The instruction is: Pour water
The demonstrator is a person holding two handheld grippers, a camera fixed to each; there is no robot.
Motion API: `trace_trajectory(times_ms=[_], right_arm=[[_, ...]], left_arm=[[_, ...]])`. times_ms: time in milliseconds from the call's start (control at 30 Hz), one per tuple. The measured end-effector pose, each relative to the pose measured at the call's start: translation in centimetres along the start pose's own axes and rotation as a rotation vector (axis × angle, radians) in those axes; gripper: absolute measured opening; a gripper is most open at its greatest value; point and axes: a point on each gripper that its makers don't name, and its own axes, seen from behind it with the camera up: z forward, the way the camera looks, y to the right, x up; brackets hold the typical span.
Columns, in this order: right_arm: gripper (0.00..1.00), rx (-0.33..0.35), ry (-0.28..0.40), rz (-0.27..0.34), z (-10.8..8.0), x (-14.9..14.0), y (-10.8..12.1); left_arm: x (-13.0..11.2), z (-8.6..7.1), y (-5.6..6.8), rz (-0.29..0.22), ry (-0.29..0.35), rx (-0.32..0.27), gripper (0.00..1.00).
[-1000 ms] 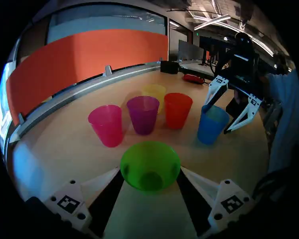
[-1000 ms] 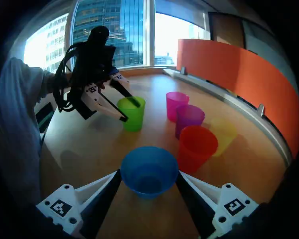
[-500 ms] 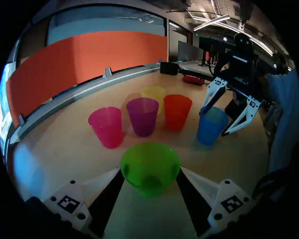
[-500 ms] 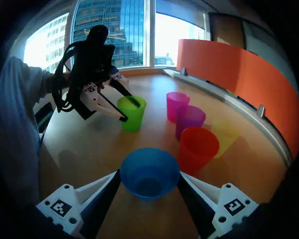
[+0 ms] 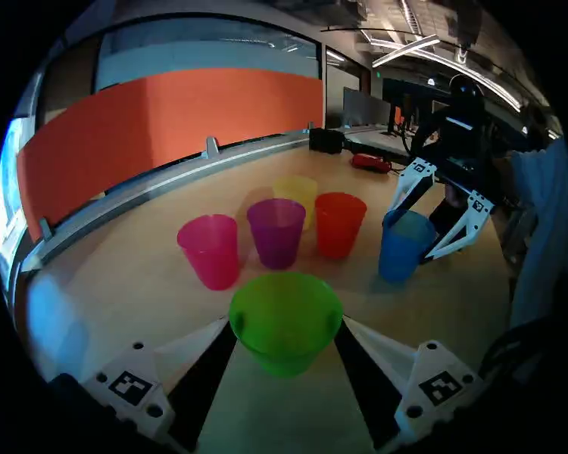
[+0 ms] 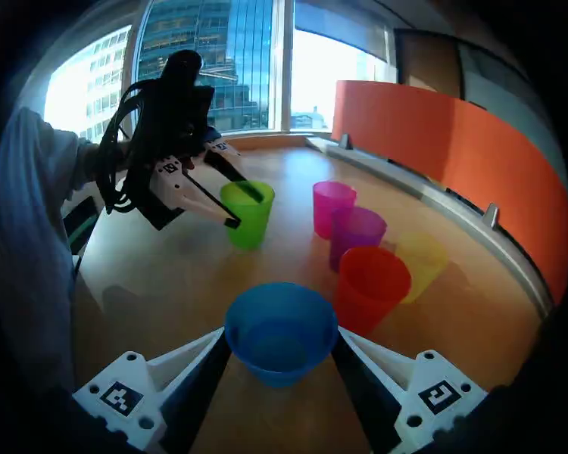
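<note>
Our left gripper (image 5: 285,324) clamps its fingers on a translucent green plastic cup (image 5: 285,314), our right gripper (image 6: 281,337) on a blue plastic cup (image 6: 281,327). Both cups have just lifted slightly off the wooden desk (image 5: 132,287), likely ready for pouring.

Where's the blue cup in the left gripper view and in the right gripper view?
Left gripper view: right of centre, the blue cup gripped by the far right tool.
Right gripper view: bottom centre, between that tool's own fingers.
Shared landmark: the orange cup standing just beside it; the left tool holds the green cup.
</note>
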Motion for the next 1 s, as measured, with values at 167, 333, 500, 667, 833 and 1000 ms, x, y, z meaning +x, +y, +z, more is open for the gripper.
trace_trajectory(times_ms=[167, 333, 500, 667, 833, 1000], right_arm=[[0.91, -0.013, 0.034, 0.01, -0.8, 1.5, 0.0], [0.9, -0.036, 0.079, 0.019, -1.9, 3.5, 0.4], [0.9, -0.062, 0.126, 0.02, -3.2, 5.7, 1.0], [0.9, -0.08, 0.175, 0.017, -4.4, 7.9, 1.6], [0.9, -0.097, 0.215, 0.009, -5.4, 9.9, 2.2], [0.9, -0.114, 0.255, 0.006, -6.2, 11.7, 2.7]], left_arm=[[1.6, -0.9, 0.1, -0.002, 0.046, 0.013, 0.86], [3.3, -1.9, 0.1, -0.009, 0.095, 0.026, 0.86], [5.0, -2.9, 0.1, -0.017, 0.139, 0.039, 0.86], [6.7, -3.8, 0.3, -0.014, 0.182, 0.045, 0.86], [8.4, -4.5, 0.5, -0.008, 0.225, 0.051, 0.86], [10.0, -5.1, 0.7, -0.004, 0.265, 0.056, 0.86]])
